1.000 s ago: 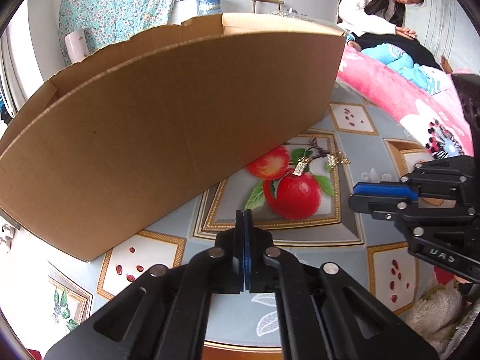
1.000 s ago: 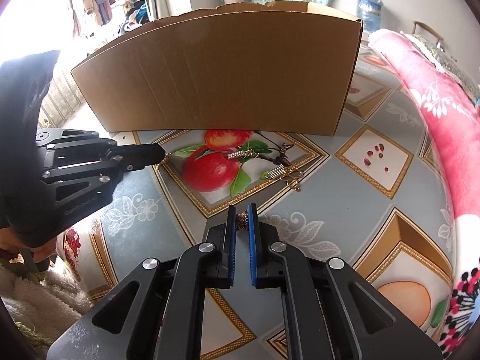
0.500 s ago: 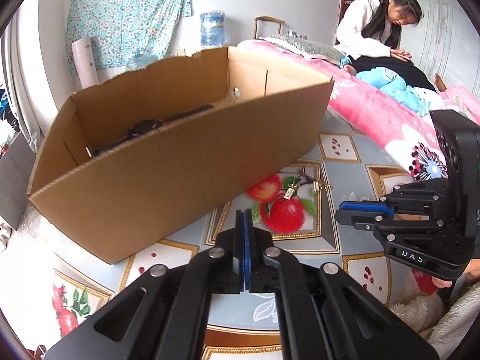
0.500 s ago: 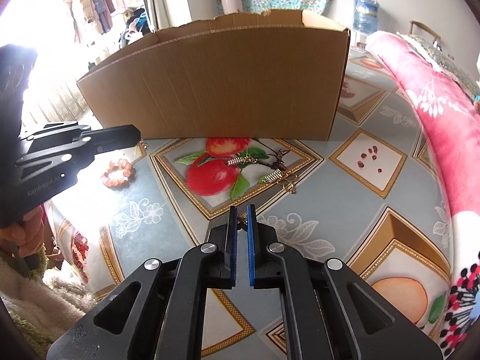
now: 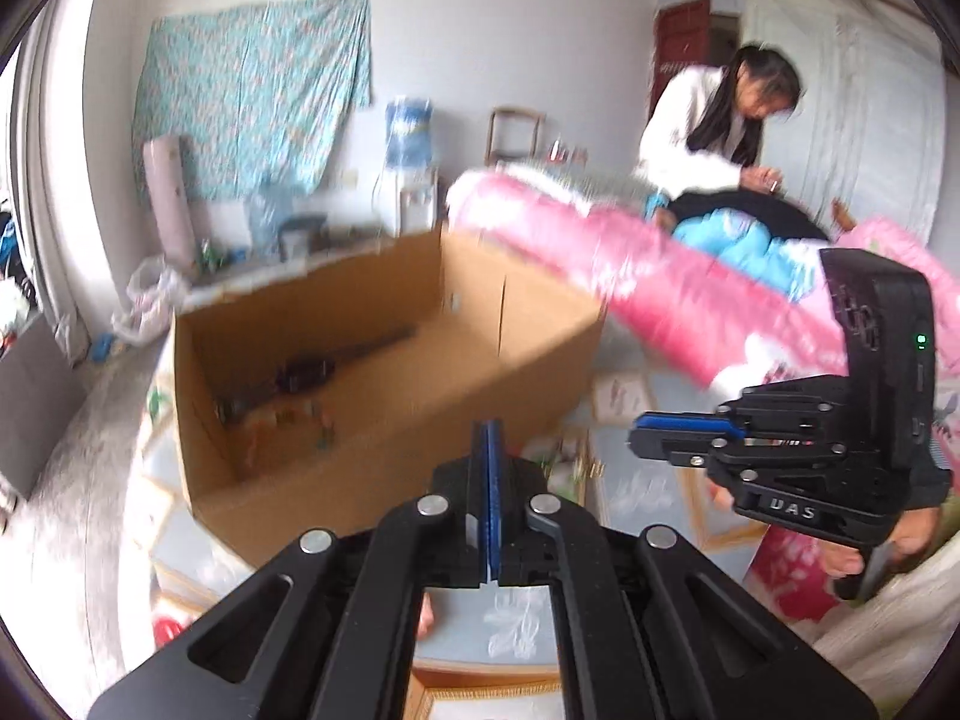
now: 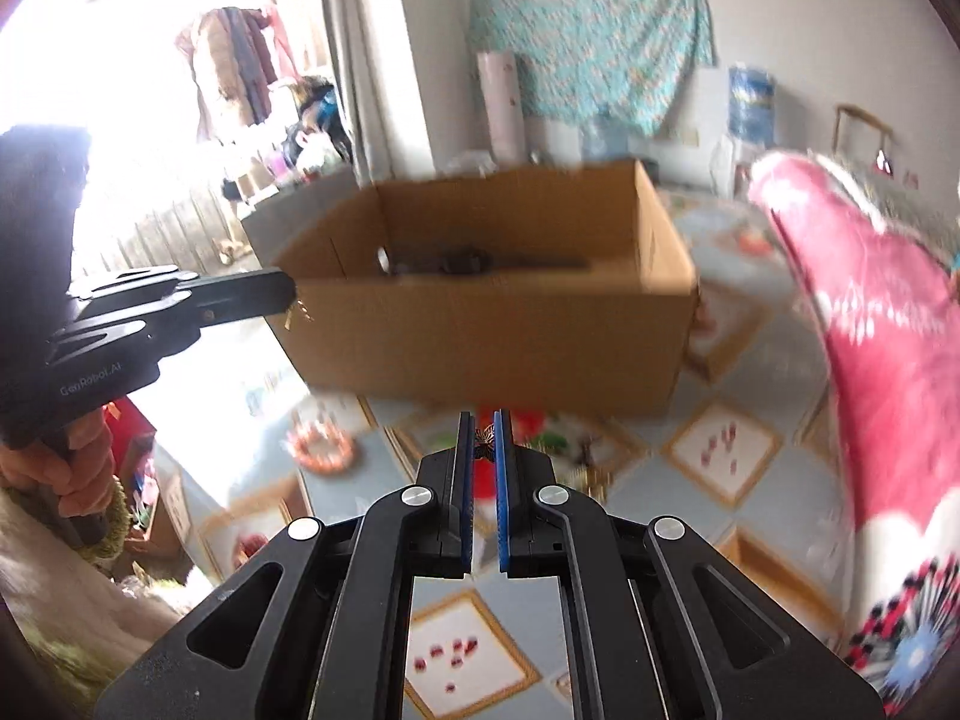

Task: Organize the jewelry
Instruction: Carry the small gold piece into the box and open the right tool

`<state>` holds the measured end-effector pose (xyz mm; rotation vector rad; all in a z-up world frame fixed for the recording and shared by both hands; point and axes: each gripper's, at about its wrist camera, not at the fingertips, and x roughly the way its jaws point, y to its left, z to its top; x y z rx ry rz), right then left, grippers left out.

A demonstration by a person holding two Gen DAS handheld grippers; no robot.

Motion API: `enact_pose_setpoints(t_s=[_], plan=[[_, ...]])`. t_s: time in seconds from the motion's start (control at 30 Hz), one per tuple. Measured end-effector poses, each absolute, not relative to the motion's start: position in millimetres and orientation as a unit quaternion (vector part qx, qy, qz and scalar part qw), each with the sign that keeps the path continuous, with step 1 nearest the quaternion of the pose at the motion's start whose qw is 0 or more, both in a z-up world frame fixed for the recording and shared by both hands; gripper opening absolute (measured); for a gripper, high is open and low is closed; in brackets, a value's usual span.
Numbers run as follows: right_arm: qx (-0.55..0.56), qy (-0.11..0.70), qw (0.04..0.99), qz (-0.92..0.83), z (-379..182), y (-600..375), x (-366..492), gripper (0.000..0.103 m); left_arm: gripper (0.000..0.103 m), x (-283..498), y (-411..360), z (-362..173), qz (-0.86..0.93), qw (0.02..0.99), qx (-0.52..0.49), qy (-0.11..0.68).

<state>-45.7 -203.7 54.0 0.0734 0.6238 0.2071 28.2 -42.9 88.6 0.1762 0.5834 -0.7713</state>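
My right gripper (image 6: 483, 441) is almost closed on a small dark butterfly piece (image 6: 483, 443), held only at the tips. My left gripper (image 5: 491, 450) is closed, and a small gold piece (image 6: 296, 313) hangs from its tip. Both are above the table, in front of the open box (image 6: 492, 336). If I shake, these thin pieces can slip out before the box.
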Motion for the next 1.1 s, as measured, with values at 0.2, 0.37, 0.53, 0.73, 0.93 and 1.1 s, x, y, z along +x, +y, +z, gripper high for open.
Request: enact_pose_setpoints(t_s=[0.2,0.37,0.53,0.73,0.93,1.1], plan=[[0.033,0.240,0.955,0.172,103,-211,-3,0.004,0.000,66,-42,123,-0.368,0.898,0.051,0.234],[0.045,0.292,0.929,0.223,112,-216,75,0.004,0.000,131,-51,110,-0.371,0.875,0.012,0.311],[0.035,0.404,0.884,0.234,92,-202,160,0.004,0.000,195,-66,63,-0.370,0.815,-0.019,0.446],[0.032,0.515,0.824,0.235,50,-188,223,0.004,0.000,213,-77,24,-0.365,0.766,-0.016,0.528],[0.035,0.547,0.801,0.240,35,-182,242,0.009,0.000,214,-75,15,-0.349,0.762,-0.018,0.545],[0.046,0.541,0.808,0.229,33,-188,247,0.013,0.001,214,-68,12,-0.334,0.759,-0.031,0.557]])
